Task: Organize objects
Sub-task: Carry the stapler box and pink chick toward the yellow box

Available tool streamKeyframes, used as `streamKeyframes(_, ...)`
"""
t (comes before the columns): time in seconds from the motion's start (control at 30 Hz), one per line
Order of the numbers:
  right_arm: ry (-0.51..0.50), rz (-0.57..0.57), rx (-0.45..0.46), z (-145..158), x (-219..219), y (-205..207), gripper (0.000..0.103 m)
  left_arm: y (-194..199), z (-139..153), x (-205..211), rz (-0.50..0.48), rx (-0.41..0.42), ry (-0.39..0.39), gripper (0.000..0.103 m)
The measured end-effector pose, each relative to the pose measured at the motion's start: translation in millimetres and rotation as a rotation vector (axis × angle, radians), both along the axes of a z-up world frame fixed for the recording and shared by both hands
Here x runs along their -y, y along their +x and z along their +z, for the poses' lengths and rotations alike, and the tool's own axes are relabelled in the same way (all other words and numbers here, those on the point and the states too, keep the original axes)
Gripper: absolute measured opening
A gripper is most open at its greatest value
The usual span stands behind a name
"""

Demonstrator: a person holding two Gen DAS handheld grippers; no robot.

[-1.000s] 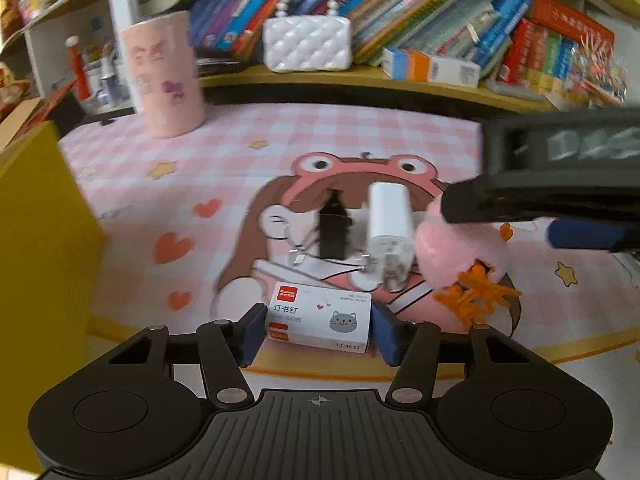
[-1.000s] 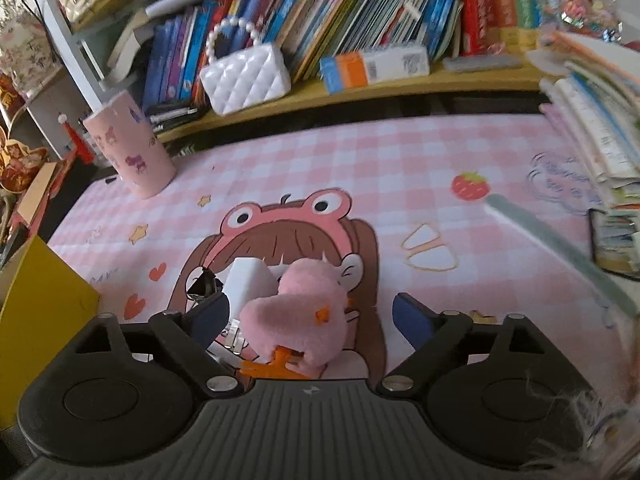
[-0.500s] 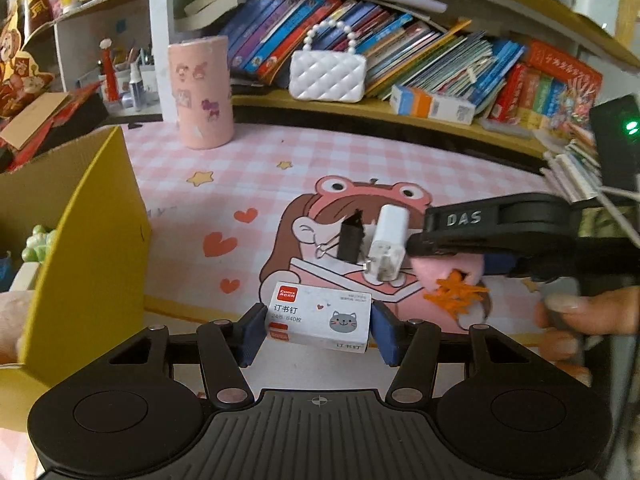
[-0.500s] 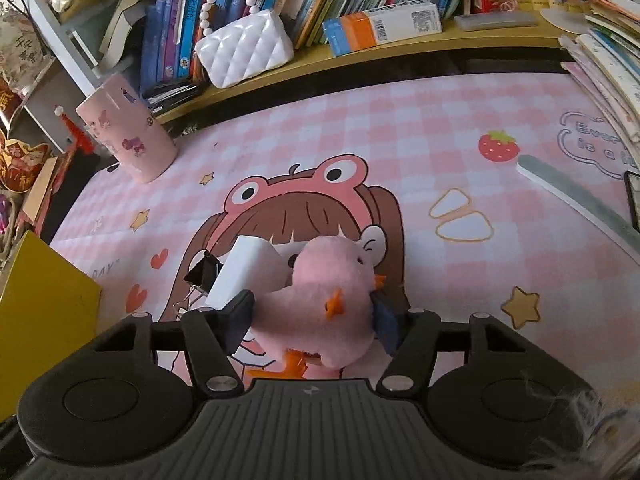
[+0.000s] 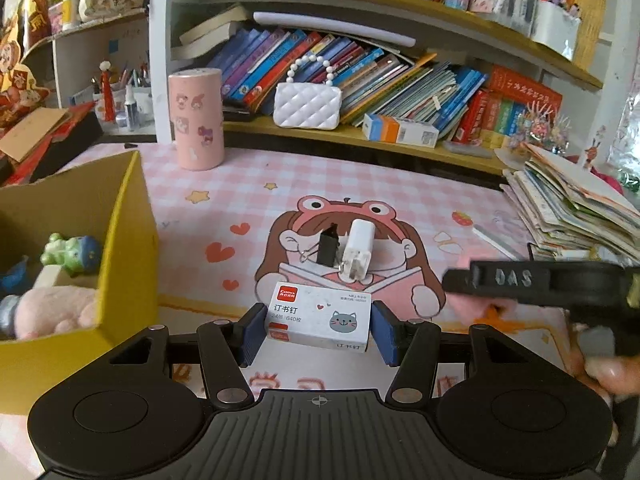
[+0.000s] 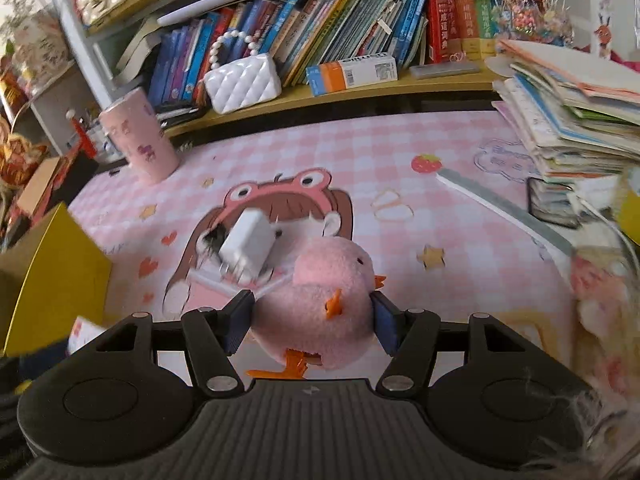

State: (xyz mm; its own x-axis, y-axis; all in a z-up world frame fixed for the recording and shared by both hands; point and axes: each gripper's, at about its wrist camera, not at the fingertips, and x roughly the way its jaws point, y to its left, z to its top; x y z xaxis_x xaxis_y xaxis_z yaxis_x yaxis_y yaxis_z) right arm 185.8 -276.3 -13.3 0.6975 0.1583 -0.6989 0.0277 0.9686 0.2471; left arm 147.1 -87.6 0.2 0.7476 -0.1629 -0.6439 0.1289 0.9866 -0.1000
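Your left gripper (image 5: 318, 334) has its fingers pinching the staple box (image 5: 320, 322) clear of the bench, and your right gripper (image 6: 311, 322) has just closed its fingers on the pink plush duck (image 6: 320, 304). You look mid-carry. Next, swing both over the yellow box (image 5: 132, 248) on your left, lower them inside, then release; the white charger (image 5: 357, 250) waits farther out.

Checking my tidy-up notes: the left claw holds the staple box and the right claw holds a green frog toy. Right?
Not quite. The left claw does hold the staple box, but the right claw is shut on a pink plush duck, as the right wrist view shows. A green frog toy sits in the yellow box.
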Motion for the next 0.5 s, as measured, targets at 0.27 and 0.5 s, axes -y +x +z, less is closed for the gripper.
streamKeyframes(0.27,-0.123,0.111,0.050,5.9,-56.5,-75.6,0.060,-52.1,5.7,-35.4,0.002,0.010,-0.010,0.054)
streamKeyframes(0.5,-0.137,0.198,0.055,11.0,-110.2,-113.4,0.060,-89.8,8.6,-82.6,0.062,0.022,-0.024,0.054)
